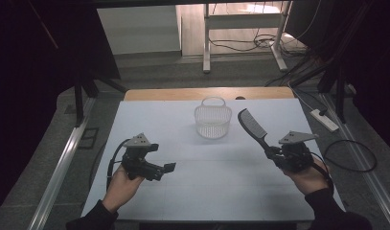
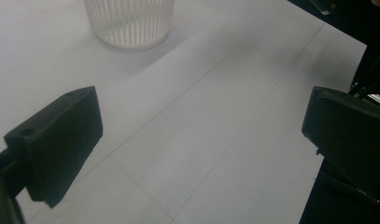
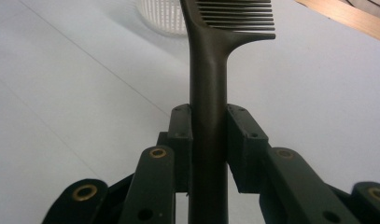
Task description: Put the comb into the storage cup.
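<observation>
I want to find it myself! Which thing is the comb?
Look at the white table, then its right side, where the right gripper is. The comb sticks up from its jaws, clamped by the handle. It is black and toothed, unlike the pale ribbed basket nearby.

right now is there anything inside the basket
Nothing shows inside the basket; its slatted walls look see-through and bare. The very bottom is too dim to be sure. The comb is held outside it.

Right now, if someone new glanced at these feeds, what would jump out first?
The black comb, clamped by its handle in the right gripper, teeth end raised toward the table's far side. Next, the clear ribbed basket standing upright mid-table near the far edge, just left of the comb. The left gripper hangs open, holding nothing.
</observation>
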Action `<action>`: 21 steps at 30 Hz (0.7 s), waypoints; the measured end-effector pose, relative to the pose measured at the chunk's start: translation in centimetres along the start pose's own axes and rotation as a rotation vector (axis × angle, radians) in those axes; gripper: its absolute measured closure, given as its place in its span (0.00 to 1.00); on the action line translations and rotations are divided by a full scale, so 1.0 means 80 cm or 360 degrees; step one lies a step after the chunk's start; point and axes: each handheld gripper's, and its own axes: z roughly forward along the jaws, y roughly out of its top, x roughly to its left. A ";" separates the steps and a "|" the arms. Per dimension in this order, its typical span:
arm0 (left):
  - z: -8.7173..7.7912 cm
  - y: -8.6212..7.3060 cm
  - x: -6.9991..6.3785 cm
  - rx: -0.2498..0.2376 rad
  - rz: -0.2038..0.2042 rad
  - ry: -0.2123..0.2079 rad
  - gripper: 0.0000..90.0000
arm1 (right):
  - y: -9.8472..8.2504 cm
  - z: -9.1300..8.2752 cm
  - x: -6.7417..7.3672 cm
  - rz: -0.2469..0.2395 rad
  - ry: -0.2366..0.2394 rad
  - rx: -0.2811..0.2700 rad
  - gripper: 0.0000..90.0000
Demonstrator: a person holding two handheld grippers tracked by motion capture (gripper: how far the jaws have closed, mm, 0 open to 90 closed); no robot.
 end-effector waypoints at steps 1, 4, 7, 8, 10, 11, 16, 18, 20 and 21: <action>0.002 0.003 0.000 -0.0001 0.0007 -0.0008 0.00 | -0.001 -0.001 0.002 0.0000 0.0001 -0.0004 0.80; 0.007 0.010 -0.002 0.0006 0.0024 -0.0015 0.00 | -0.002 -0.005 0.007 -0.0012 0.0006 -0.0016 0.80; 0.012 0.018 -0.003 0.0021 0.0024 -0.0027 0.00 | -0.004 -0.007 0.012 -0.0017 0.0029 -0.0009 0.80; 0.014 0.020 -0.003 0.0020 0.0023 -0.0035 0.00 | -0.005 -0.007 0.013 -0.0021 0.0033 -0.0005 0.80; 0.017 0.025 -0.003 0.0014 0.0018 -0.0046 0.00 | -0.006 -0.008 0.015 -0.0024 0.0037 -0.0004 0.80; 0.018 0.027 -0.003 0.0010 0.0017 -0.0049 0.00 | -0.006 -0.009 0.017 -0.0021 0.0039 -0.0008 0.80; 0.025 0.039 -0.006 -0.0005 0.0013 -0.0062 0.00 | -0.007 -0.013 0.025 -0.0040 0.0049 -0.0034 0.80; 0.029 0.044 -0.007 -0.0009 0.0012 -0.0067 0.00 | -0.007 -0.015 0.028 -0.0050 0.0052 -0.0043 0.80; 0.032 0.048 -0.008 -0.0006 0.0023 -0.0070 0.00 | -0.007 -0.017 0.030 -0.0053 0.0050 -0.0051 0.80; 0.035 0.050 -0.009 0.0001 0.0033 -0.0065 0.00 | -0.007 -0.018 0.031 -0.0055 0.0050 -0.0057 0.80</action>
